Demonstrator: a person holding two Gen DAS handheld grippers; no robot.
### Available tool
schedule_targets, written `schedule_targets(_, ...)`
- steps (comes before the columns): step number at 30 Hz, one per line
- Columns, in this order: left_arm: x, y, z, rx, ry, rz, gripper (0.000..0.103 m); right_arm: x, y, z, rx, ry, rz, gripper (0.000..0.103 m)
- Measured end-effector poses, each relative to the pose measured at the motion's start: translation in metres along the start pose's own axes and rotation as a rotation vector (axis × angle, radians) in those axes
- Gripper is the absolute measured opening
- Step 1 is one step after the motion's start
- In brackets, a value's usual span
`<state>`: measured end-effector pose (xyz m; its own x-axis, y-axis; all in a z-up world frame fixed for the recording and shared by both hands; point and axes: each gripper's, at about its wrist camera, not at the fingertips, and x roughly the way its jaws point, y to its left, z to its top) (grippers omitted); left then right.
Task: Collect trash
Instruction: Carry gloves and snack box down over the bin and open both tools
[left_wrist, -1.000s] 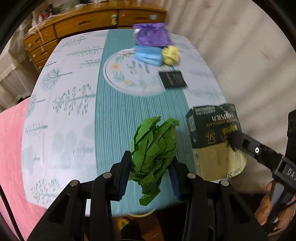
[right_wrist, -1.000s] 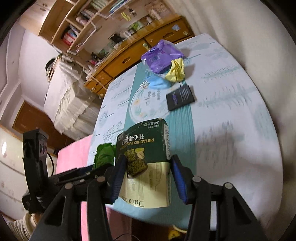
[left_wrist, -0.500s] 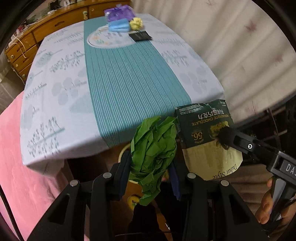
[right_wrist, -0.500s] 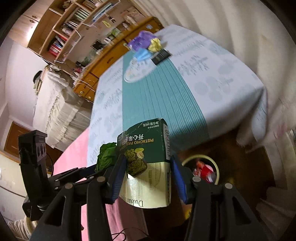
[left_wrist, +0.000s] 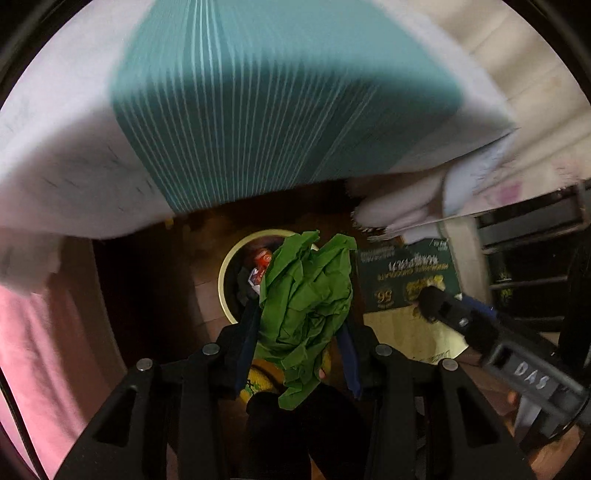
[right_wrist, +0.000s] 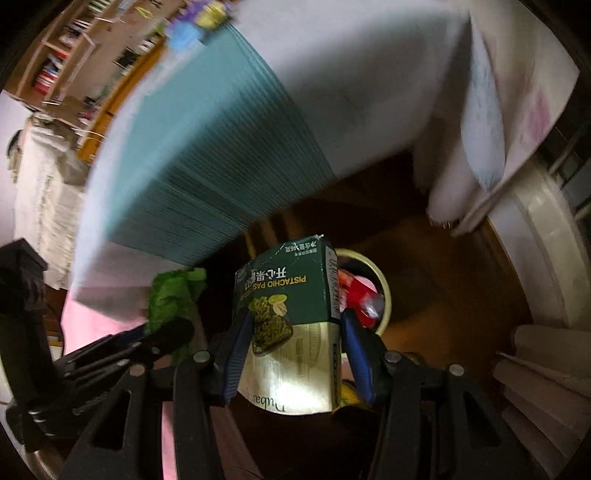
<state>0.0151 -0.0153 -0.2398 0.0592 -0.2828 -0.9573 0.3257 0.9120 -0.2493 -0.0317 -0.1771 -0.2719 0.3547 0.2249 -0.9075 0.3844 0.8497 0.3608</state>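
Left wrist view: the left gripper (left_wrist: 299, 332) clamps crumpled green paper (left_wrist: 304, 295), half hiding the bin (left_wrist: 225, 273); the right gripper (right_wrist: 291, 332) pinches a carton (right_wrist: 288, 295), its print blurred.

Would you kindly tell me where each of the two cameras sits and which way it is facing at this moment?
Left wrist: on the left gripper, facing steeply down past crumpled green paper at the bin; right gripper shows.
Right wrist: on the right gripper, facing down past the pistachio box at the bin; left gripper shows.
Shared: bin, tablecloth, both pieces of trash.
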Motion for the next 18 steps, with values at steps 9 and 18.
schedule_targets(9,0.125,0.032,-0.008,-0.047,0.026,0.062,0.079,0.14,-0.044,-0.003,0.02,0.08,-0.031,0.054)
schedule_targets(18,0.169,0.06,-0.008,-0.122,0.018,0.142,0.09,0.19,-0.065,-0.001,0.011,0.118,-0.042,0.075)
